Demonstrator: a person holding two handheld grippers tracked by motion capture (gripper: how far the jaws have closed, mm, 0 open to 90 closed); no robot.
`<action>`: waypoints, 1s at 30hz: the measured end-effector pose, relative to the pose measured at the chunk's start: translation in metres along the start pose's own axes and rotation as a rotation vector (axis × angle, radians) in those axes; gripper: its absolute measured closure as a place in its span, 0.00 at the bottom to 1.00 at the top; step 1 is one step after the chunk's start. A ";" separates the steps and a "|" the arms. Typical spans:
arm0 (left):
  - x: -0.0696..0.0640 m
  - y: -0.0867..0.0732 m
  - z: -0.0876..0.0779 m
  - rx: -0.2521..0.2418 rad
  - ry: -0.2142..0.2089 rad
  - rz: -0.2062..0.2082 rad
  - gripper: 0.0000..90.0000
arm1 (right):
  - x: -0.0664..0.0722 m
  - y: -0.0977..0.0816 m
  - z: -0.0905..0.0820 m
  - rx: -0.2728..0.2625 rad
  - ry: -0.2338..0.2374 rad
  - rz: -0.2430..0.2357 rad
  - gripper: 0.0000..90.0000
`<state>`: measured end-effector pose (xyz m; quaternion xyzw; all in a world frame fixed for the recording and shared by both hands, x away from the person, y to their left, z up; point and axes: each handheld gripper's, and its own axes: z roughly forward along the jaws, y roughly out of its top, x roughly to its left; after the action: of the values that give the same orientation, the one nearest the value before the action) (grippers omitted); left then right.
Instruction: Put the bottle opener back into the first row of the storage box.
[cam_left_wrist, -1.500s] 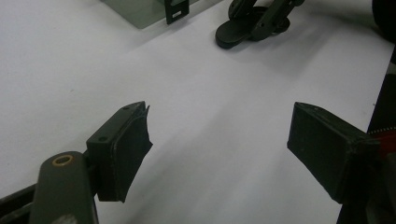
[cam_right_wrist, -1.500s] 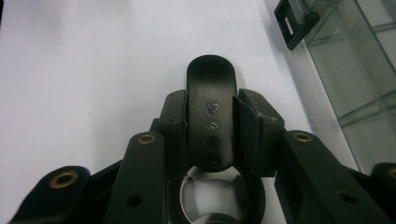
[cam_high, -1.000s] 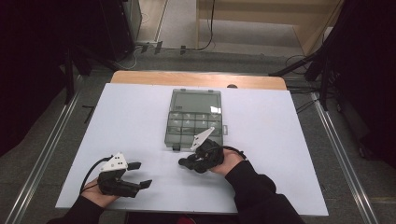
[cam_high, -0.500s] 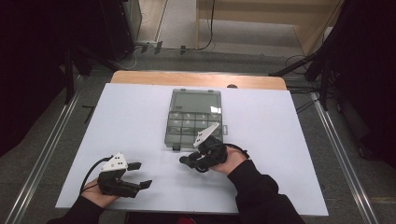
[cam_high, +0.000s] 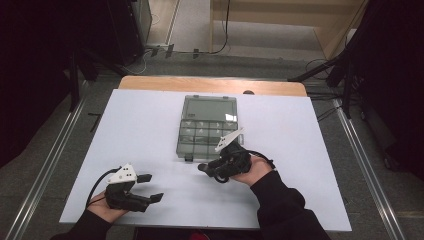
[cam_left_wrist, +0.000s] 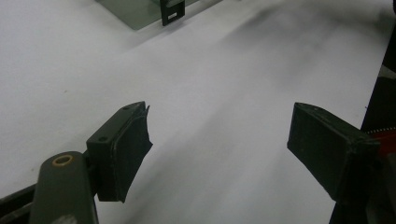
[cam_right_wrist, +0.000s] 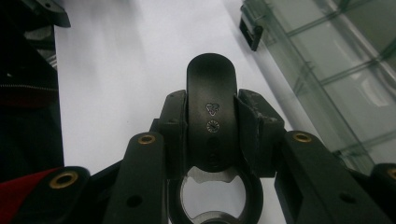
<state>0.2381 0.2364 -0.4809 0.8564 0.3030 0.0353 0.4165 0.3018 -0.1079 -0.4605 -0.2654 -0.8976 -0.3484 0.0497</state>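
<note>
Near the middle of the white surface (cam_high: 150, 125), the right tongs (cam_high: 207, 169) sat just by the near edge of a clear compartment box (cam_high: 207, 125), tips pointing left. Right tongs were pinching a black bottle opener (cam_right_wrist: 212, 126): the jaws pressed on both sides of its handle, rounded handle end sticking out past the jaws, metal opener ring at the bottom of the right gripper view. Opener was held clear above the surface, just near-left of the box's near edge; the high view was too small to show it well. Box's black latch (cam_right_wrist: 250, 32) showed beyond the opener, box to the right in the right gripper view. Box lid looked shut, with dividers visible through it.

Left tongs (cam_high: 152, 187) rested low at the near-left part of the surface, well apart from the box and from the right tongs. Jaws were spread wide, nothing between them, only bare white surface beyond the pads (cam_left_wrist: 126, 149) in the left gripper view. Box corner and latch (cam_left_wrist: 172, 11) showed far off at the top of that view. Dark sleeves came in from the near edge. Wooden edge (cam_high: 210, 85) of the table showed past the far side of the white surface.
</note>
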 end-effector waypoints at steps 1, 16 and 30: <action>0.000 0.000 0.000 -0.002 -0.001 -0.002 0.23 | 0.000 0.000 -0.001 -0.003 -0.001 0.004 0.73; 0.001 0.000 0.000 0.002 0.005 0.000 0.23 | 0.003 0.004 -0.015 -0.013 -0.015 0.035 0.73; 0.001 0.000 0.000 -0.002 0.007 0.000 0.23 | -0.001 0.013 -0.022 -0.016 -0.066 0.067 0.73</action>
<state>0.2390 0.2374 -0.4812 0.8558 0.3045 0.0385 0.4163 0.3075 -0.1144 -0.4363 -0.3069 -0.8866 -0.3447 0.0296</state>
